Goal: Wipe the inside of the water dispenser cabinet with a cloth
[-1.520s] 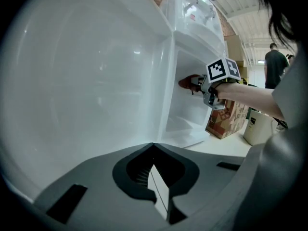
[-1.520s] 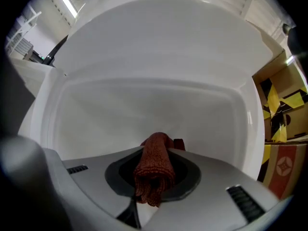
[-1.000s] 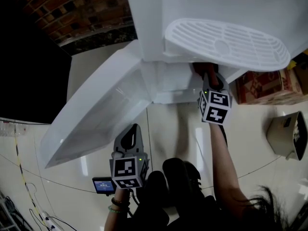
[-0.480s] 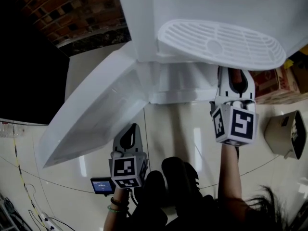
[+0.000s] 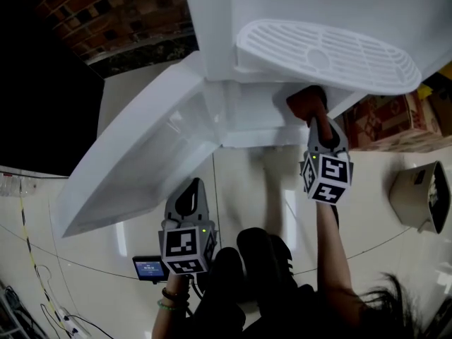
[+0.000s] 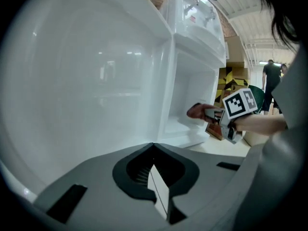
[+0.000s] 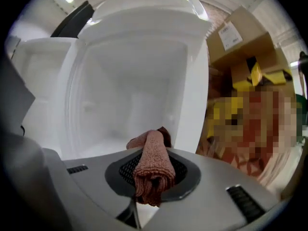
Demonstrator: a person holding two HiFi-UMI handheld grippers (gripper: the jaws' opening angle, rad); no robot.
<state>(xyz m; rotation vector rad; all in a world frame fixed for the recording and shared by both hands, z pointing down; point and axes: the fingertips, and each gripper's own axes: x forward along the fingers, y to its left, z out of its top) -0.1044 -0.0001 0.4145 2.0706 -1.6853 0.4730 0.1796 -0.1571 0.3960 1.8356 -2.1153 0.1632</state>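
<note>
The cloth (image 7: 154, 163), a reddish-brown rolled wad, is clamped between the jaws of the right gripper (image 5: 316, 127), and its free end sticks out past the jaw tips toward the water dispenser cabinet (image 7: 137, 93). In the head view the cloth's tip sits at the right side of the cabinet's opening, just under the ribbed drip tray (image 5: 332, 54) that juts out above it. Whether the cloth touches the cabinet's wall or only hangs close to it cannot be told.

The left gripper (image 6: 155, 179) is held low in front of the cabinet, well apart from the opening, its jaws pressed together with nothing between them. It faces the inner side of the cabinet's door (image 5: 138, 164), which is swung wide open to the cabinet's left.

The right gripper view looks straight into the cabinet: a white recess with smooth walls and a pale floor, and the cloth's end near its front right edge. Cardboard boxes (image 5: 387, 122) are stacked just right of the cabinet, and a small device with a lit screen (image 5: 150, 268) shows beside the left hand, well in front of the cabinet
</note>
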